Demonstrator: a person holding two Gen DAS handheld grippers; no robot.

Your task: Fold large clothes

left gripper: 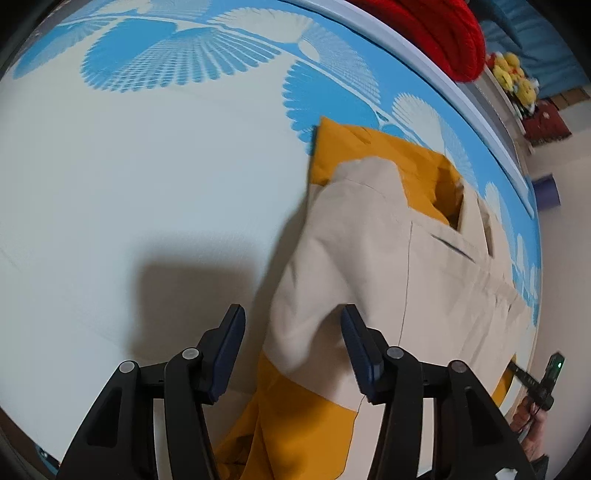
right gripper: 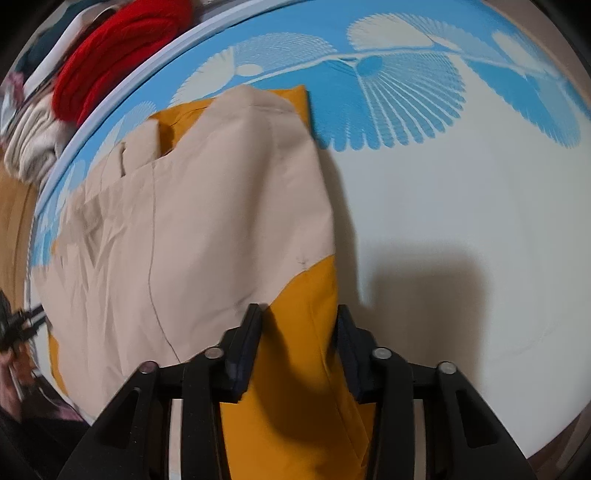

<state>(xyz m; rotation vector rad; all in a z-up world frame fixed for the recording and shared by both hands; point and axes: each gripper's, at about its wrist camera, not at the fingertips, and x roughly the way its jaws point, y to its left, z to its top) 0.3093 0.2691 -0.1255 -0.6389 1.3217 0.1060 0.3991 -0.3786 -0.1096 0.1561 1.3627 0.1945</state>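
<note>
We see the garment (left gripper: 388,280) — a large piece in beige and mustard-yellow panels — lying on the bed sheet (left gripper: 147,177), toward the sheet's blue-patterned edge. In the left wrist view a beige flap hangs loose over the mustard cloth near the bottom, with a seam running down the beige panel and a dark opening at its upper part showing mustard lining. In the right wrist view the same garment (right gripper: 207,206) spreads from the middle to the left, and a mustard section runs down between our fingers.

Our left gripper (left gripper: 291,328) stands with its jaws spread wide; the beige flap lies between them, but neither pad presses it. Our right gripper (right gripper: 299,325) is likewise parted, the mustard cloth passing through the gap — we cannot tell whether it touches the pads. Both cast dark shadows on the white sheet.

Beyond the garment, the sheet carries a blue fan-like print (right gripper: 406,92) along its far side. Past the bed's pale edge lies a red knitted item (left gripper: 436,33), seen also in the right view (right gripper: 114,51) beside a cream knit (right gripper: 33,147). Yellow plush toys (left gripper: 513,77) sit farther off.
</note>
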